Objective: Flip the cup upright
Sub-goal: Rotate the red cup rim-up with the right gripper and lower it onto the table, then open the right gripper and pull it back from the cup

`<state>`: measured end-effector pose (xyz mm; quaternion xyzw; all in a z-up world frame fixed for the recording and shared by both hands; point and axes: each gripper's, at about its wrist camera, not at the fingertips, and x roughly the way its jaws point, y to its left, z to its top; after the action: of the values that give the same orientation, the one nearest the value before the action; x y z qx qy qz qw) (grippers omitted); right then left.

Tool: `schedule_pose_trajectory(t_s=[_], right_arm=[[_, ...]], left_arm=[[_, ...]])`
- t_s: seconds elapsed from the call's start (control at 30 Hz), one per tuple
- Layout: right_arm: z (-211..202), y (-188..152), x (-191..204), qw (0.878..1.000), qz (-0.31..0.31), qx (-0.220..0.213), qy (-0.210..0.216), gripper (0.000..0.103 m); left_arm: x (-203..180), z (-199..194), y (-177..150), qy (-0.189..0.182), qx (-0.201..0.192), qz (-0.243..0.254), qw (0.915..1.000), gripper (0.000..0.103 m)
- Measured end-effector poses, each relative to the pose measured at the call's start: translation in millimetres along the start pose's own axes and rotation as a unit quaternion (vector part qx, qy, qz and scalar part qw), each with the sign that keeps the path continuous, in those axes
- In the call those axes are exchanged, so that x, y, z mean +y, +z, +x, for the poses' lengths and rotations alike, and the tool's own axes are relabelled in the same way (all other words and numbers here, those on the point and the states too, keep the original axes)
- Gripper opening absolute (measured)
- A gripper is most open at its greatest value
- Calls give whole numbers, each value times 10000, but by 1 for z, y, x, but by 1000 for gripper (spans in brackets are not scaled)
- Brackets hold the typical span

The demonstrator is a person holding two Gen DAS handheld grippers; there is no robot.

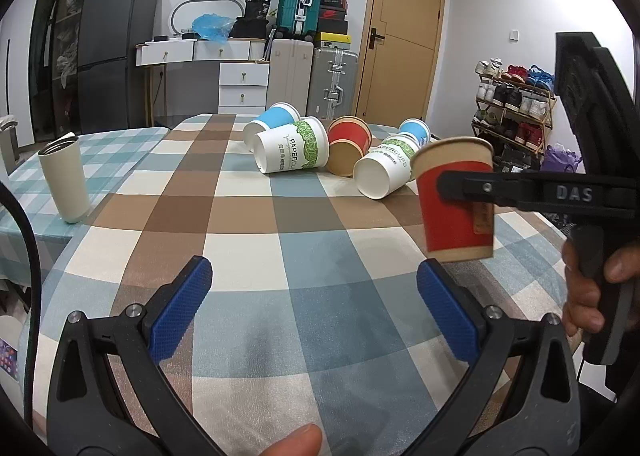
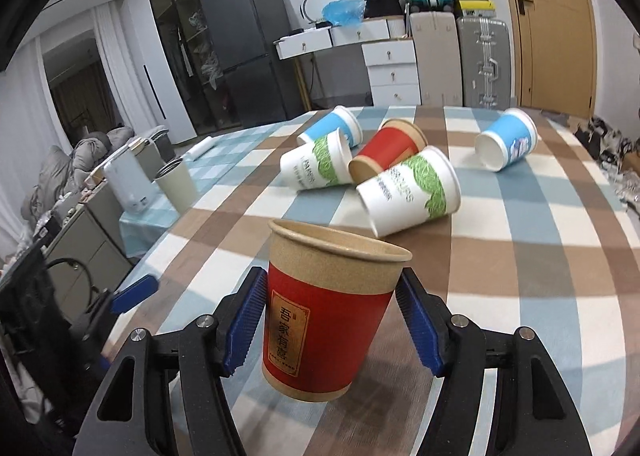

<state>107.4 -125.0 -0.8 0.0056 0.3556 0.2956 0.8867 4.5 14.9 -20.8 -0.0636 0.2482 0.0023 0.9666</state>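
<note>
My right gripper point(image 2: 328, 320) is shut on a red and kraft paper cup point(image 2: 320, 320), held upright, mouth up, just above the checked tablecloth point(image 2: 520, 296). In the left wrist view the same cup point(image 1: 456, 223) hangs at the right, clamped by the right gripper's finger point(image 1: 472, 185). My left gripper point(image 1: 314, 304) is open and empty over the cloth, just left of and below that cup. Several cups lie on their sides farther back: a white-green one point(image 1: 292, 151), a red one point(image 1: 348, 145), another white-green one point(image 1: 384, 171) and two blue ones point(image 1: 276, 117) point(image 1: 416, 131).
A cream steel tumbler point(image 1: 64, 179) stands upright at the table's left. A white kettle point(image 2: 128, 183) stands beyond it. Suitcases, drawers, a fridge and a shoe rack point(image 1: 516, 103) line the room behind. The table's right edge is near the held cup.
</note>
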Motion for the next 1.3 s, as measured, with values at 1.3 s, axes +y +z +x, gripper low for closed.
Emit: schedule_pose_trajectory(t_s=[1.3], right_arm=[[15,-21,23,9931,-1113,-30,-379,62]], left_arm=[[2,0,-2,-6,-4,-50,10000,102]])
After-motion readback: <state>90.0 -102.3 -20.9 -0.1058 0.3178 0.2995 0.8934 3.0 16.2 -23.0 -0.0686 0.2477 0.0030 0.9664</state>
